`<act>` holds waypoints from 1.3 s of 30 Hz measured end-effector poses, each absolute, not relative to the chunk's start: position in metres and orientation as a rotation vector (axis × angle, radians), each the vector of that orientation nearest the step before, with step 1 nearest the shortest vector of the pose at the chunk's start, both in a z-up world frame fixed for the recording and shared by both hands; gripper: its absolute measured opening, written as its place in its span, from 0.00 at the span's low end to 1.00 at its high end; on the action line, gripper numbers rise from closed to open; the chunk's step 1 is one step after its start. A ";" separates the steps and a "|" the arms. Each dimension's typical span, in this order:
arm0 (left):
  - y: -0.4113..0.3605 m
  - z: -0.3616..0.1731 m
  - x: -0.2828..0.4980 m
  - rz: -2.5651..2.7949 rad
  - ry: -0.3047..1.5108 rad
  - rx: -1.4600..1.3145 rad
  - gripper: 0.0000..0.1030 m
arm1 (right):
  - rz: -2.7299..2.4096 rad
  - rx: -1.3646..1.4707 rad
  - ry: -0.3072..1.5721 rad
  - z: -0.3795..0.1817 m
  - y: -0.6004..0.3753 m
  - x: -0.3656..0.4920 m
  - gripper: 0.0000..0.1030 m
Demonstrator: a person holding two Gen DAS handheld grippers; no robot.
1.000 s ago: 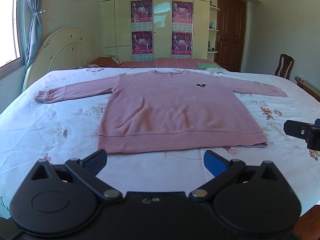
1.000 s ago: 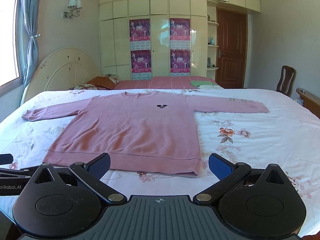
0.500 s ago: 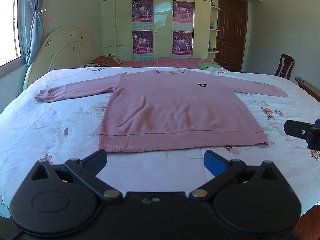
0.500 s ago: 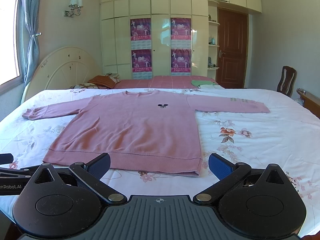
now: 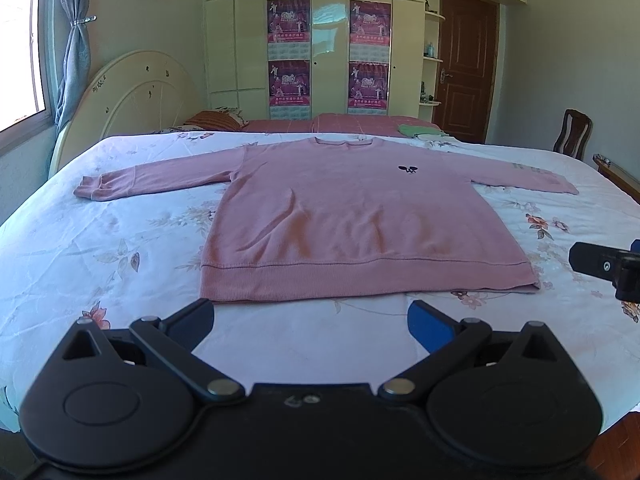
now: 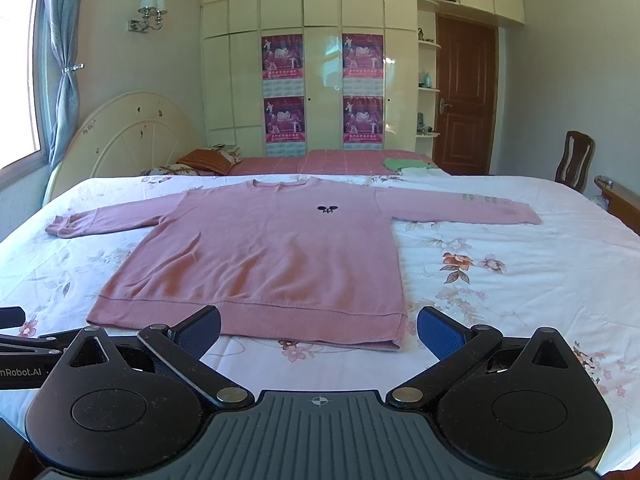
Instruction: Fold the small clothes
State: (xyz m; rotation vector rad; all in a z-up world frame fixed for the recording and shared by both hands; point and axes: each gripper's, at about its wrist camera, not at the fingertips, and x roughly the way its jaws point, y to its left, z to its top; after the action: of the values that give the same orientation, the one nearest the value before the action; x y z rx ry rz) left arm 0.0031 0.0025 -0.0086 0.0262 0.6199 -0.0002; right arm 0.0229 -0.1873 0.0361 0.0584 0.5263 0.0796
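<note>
a sunlit bedroom with a cream wardrobe wall (image 6: 304,80) and brown door (image 6: 466,96) frames a wide bed under a white floral bedsheet (image 5: 120,240), and on it a pink long-sleeved knit sweater (image 5: 352,216) lies flat, face up, hem nearest the cameras, both sleeves spread outward. the left gripper (image 5: 310,316) hovers just short of the hem with its blue-padded fingers wide apart and nothing between them; the right gripper (image 6: 318,326) hangs near the hem's right corner, equally spread and empty. folding seems not yet begun, so a good start is probably to take a sleeve cuff or hem corner, pinching only the knit and not the sheet beneath, then carry it across without dragging the body. the left view shows the left cuff (image 5: 90,190) larger and the right tool's tip at its edge; the right view shows pale stripes on the right sleeve (image 6: 484,202) clearly and the wall lamp (image 6: 150,10) whole.
</note>
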 end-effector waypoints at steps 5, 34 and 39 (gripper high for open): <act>0.003 -0.010 0.003 0.004 0.622 0.026 1.00 | 0.083 0.057 0.529 0.034 -0.185 0.023 1.00; -0.002 -0.015 0.027 -0.121 0.665 -0.098 1.00 | 0.041 0.060 0.558 0.027 -0.197 0.036 1.00; -0.011 -0.018 0.046 -0.138 0.678 -0.122 1.00 | 0.007 0.087 0.575 0.025 -0.210 0.050 1.00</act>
State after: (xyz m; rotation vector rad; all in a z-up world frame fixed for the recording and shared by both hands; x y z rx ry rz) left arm 0.0462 -0.0114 -0.0184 -0.1224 0.6782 -0.1379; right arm 0.0498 -0.2102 0.0247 0.0874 0.5752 0.0067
